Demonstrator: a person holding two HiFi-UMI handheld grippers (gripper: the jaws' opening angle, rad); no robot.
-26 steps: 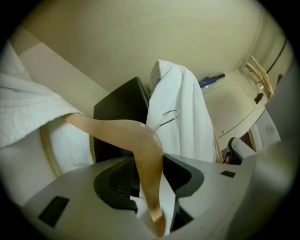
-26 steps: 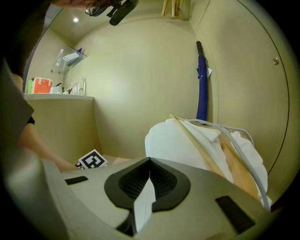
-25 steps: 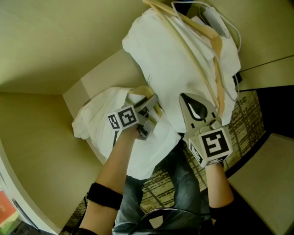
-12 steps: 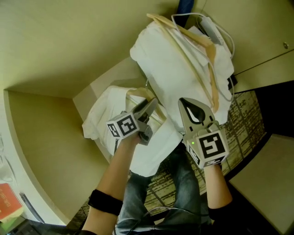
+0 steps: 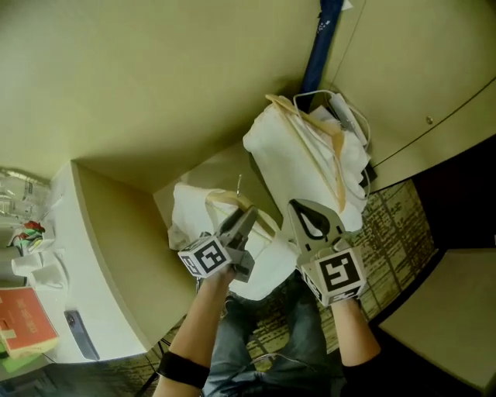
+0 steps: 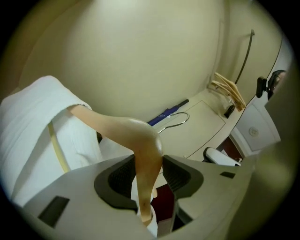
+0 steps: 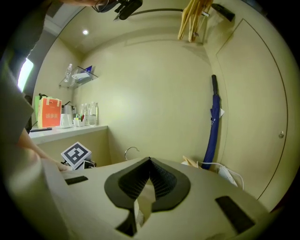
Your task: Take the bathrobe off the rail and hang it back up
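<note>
A white bathrobe (image 5: 194, 217) hangs on a wooden hanger (image 5: 225, 200) whose metal hook (image 5: 239, 184) points up. My left gripper (image 5: 246, 217) is shut on that hanger's arm. In the left gripper view the hanger (image 6: 122, 126) runs between the jaws of the left gripper (image 6: 149, 159), with the robe (image 6: 33, 122) at the left. My right gripper (image 5: 294, 204) is just to the right, jaws shut. In the right gripper view the tips of the right gripper (image 7: 150, 160) meet, and pale cloth shows through the gap behind them. The rail (image 7: 154, 10) is high overhead.
A second heap of white cloth (image 5: 294, 155) with wooden hangers and a white cord leans by the closet wall. A blue umbrella (image 5: 322, 39) stands in the corner. Spare hangers (image 7: 192, 18) hang on the rail. A counter (image 5: 85, 256) with cups and a red box (image 5: 27, 318) is at the left.
Both grippers have risen together, lifting the hanger and robe. The head view has tilted up, so the counter at the left and the umbrella have come into sight.
</note>
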